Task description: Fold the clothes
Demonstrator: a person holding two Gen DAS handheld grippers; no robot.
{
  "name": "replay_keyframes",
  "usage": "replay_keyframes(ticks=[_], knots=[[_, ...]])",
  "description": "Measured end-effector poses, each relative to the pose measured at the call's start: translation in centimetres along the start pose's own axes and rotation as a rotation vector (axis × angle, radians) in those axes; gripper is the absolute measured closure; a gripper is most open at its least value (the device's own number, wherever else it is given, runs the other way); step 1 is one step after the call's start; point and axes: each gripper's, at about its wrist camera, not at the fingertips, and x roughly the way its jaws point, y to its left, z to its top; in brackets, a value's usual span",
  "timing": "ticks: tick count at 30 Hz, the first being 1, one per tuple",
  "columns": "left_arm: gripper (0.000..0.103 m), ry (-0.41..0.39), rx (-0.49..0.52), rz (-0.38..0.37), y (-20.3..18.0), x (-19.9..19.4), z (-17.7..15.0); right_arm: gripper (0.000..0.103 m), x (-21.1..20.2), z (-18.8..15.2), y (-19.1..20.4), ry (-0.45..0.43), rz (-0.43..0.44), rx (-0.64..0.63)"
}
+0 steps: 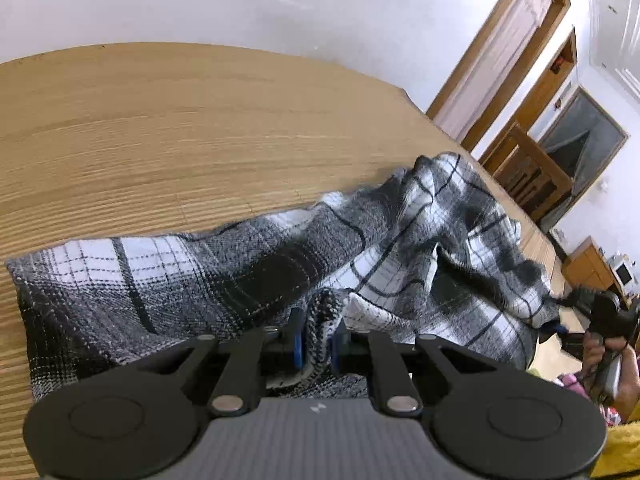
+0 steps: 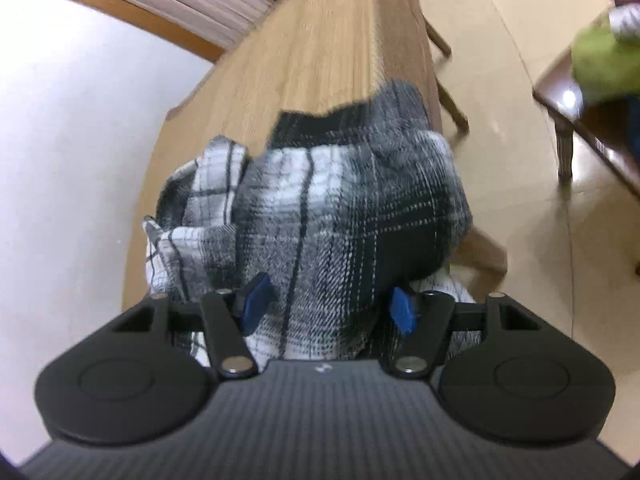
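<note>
nearby, wooden chair [image 2: 444,80], dark side table [image 2: 592,128]

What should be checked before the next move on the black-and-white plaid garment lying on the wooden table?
1. Left gripper pinching a fold of the black-and-white plaid flannel garment: ok, blue pads shut on a bunch of cloth.
2. Right gripper gripping the garment: cannot tell; cloth lies between the blue pads, but the picture is blurred.
3. Garment flat: not ok, it is bunched and creased.
4. Garment fully on the light wooden table: not ok, one side hangs over the edge in the right wrist view.
5. Bare tabletop beyond the garment: ok.
</note>
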Motion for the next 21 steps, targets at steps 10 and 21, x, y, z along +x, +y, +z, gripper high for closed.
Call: replay_keyframes(ticks=[10, 21], knots=[[0.091, -0.143, -0.046, 0.04, 0.7, -3.9, 4.7, 0.091, -4.0, 3.3, 10.8, -0.189, 0.239, -0.335], [0.092, -0.291, -0.055, 0.313, 4.6, -2.6, 16.2, 0.091, 2.7, 6.9, 39.0, -0.293, 0.634, -0.718]])
